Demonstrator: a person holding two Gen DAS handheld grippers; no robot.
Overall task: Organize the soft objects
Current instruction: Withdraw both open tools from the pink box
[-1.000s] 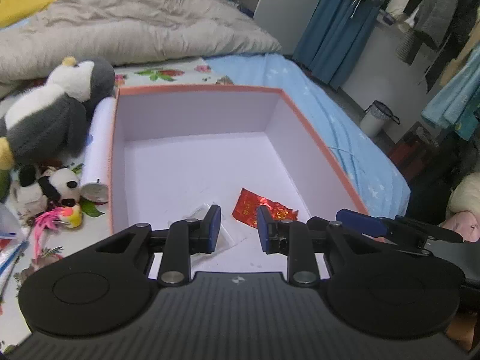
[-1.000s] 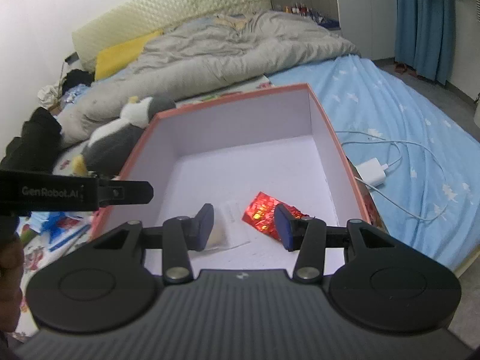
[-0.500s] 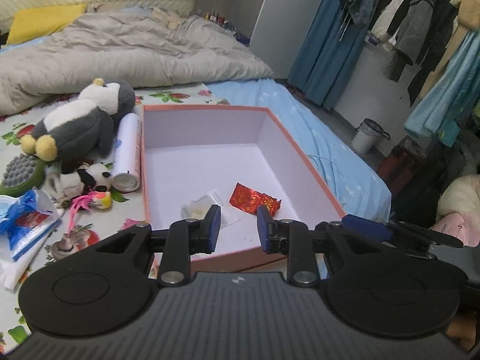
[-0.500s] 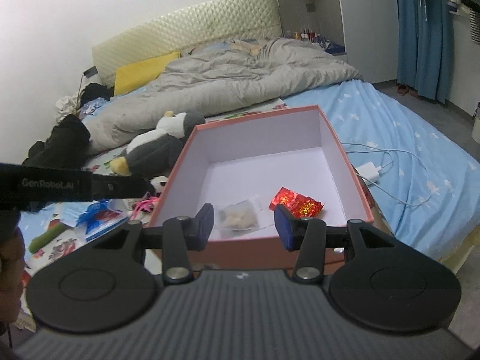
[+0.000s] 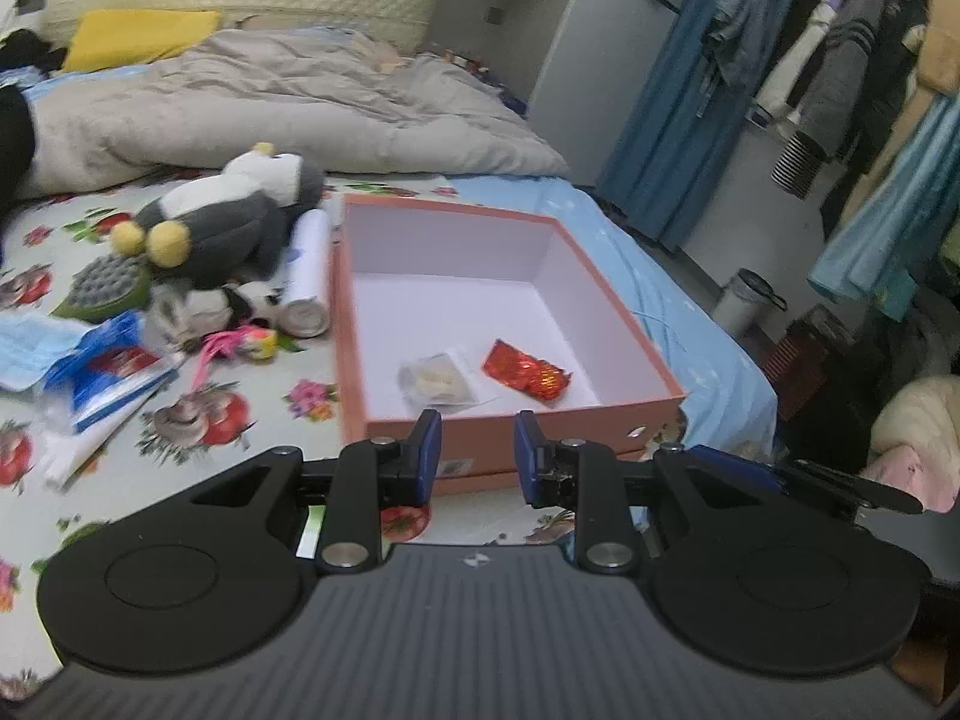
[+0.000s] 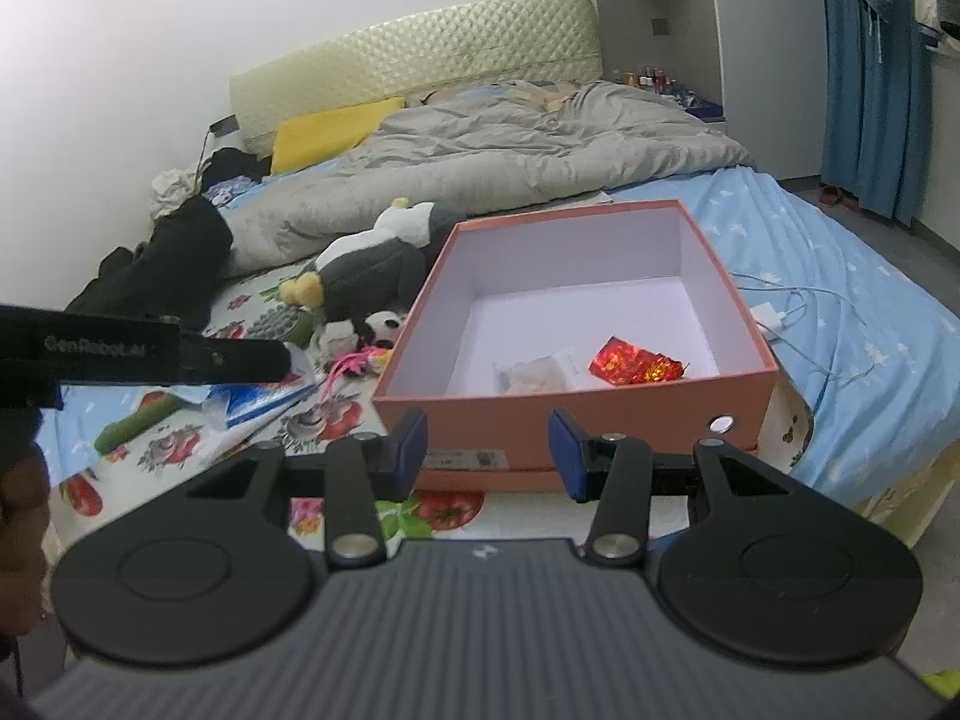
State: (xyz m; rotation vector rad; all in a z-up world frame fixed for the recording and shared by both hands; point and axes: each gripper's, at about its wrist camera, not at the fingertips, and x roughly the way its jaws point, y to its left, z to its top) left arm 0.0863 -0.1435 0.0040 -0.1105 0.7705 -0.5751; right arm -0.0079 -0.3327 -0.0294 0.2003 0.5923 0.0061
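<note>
An orange box (image 5: 510, 426) with a white inside stands on the flowered sheet; the right wrist view shows its front wall (image 6: 570, 414) too. A red foil packet (image 5: 525, 372) and a clear bag (image 5: 435, 381) lie on its floor. Left of the box lie a grey penguin plush (image 5: 222, 222), a small panda plush (image 5: 240, 303) and a pink feathered toy (image 5: 240, 345). My left gripper (image 5: 477, 444) hovers before the box's near wall, open and empty. My right gripper (image 6: 487, 441) hangs before the same wall, open with nothing between its fingers.
A white can (image 5: 309, 276), a green bristled brush (image 5: 105, 291) and a blue packet (image 5: 111, 378) lie left of the box. A grey duvet (image 6: 510, 162) covers the far bed. A charger cable (image 6: 798, 312) lies right of the box. Clothes (image 5: 840, 78) hang at right.
Both grippers have drawn back and upward from over the box's inside to in front of its near wall. More of the bed and toys shows. The jaws keep the same gap.
</note>
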